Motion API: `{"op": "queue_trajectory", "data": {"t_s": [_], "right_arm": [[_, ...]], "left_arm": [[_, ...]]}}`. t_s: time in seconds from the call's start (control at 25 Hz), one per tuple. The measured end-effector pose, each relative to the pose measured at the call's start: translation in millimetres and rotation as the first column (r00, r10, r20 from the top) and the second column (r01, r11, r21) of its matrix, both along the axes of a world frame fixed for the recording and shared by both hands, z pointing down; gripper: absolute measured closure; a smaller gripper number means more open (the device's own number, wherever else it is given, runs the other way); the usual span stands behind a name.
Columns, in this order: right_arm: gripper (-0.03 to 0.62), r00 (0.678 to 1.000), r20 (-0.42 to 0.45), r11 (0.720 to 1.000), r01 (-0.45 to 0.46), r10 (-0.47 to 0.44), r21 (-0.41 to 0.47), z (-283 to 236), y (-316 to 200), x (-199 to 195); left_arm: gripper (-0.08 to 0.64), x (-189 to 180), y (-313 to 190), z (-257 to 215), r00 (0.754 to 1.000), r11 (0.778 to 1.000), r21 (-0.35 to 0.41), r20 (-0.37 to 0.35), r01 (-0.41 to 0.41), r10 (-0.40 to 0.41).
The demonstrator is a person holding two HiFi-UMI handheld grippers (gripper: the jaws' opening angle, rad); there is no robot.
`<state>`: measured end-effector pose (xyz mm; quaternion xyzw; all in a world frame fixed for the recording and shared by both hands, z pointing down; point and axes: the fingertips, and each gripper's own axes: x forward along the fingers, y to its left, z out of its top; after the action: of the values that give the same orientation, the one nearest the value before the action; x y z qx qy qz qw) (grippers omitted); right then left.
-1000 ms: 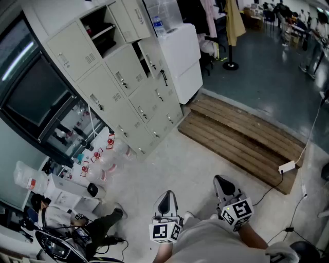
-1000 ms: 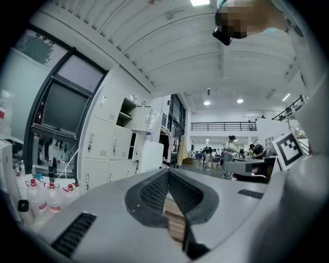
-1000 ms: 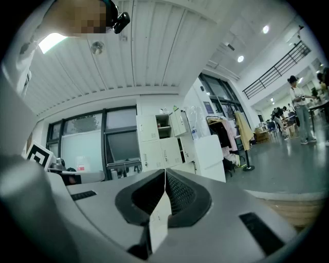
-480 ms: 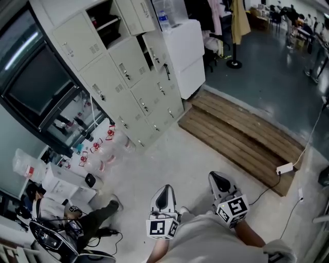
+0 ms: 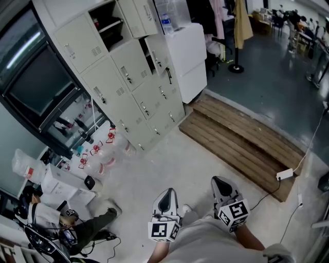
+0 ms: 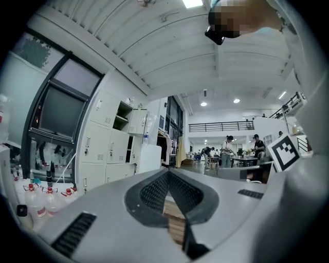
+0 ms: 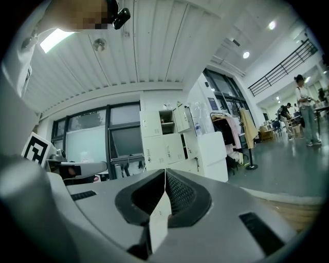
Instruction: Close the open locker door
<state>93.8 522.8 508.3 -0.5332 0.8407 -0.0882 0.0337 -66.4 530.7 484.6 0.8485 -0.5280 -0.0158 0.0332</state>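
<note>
A bank of beige lockers [image 5: 123, 87] stands at the upper left of the head view. One top door [image 5: 134, 15] hangs open beside a dark compartment with a shelf [image 5: 105, 24]. A door lower down [image 5: 158, 51] also stands ajar. Both grippers are held low by the person's body, far from the lockers. My left gripper [image 5: 165, 202] is shut and holds nothing, and so is my right gripper [image 5: 222, 186]. The left gripper view has the lockers [image 6: 110, 146] beyond the closed tips [image 6: 168, 173]. In the right gripper view the open door [image 7: 181, 118] shows above the closed tips [image 7: 164, 173].
A white cabinet [image 5: 185, 56] stands right of the lockers. A wooden pallet [image 5: 241, 136] lies on the floor ahead, with a power strip [image 5: 284, 174] and cable on its near corner. Water bottles [image 5: 103, 154] and a seated person [image 5: 61, 221] are at the left.
The head view has shifted slightly, so the lockers sit a little further right and lower. Both grippers stay shut in about the same place.
</note>
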Motion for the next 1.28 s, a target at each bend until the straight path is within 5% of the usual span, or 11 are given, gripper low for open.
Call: {"op": "queue_trajectory", "data": {"t_s": [0.6,1.04,1.28], "right_arm": [[0.561,0.999,0.004,0.998,-0.053,0.053,-0.042,6.2,-113.0,1.6],[0.561,0.998,-0.003,0.998,-0.058,0.058,-0.038,5.1,-217.7,-31.7],[0.561,1.0,0.011,0.998,-0.025,0.026,-0.061,13.5,-252.7,-61.0]], "left_arm": [[0.552,-5.0,-128.9,12.7,0.999,1.0,-0.015,-0.046,-0.018,0.017],[0.552,-22.0,-235.1,8.6,0.996,0.998,0.007,-0.064,-0.066,0.066],[0.552,-52.6,-266.8,2.4,0.998,1.0,0.018,-0.054,-0.025,0.026]]}}
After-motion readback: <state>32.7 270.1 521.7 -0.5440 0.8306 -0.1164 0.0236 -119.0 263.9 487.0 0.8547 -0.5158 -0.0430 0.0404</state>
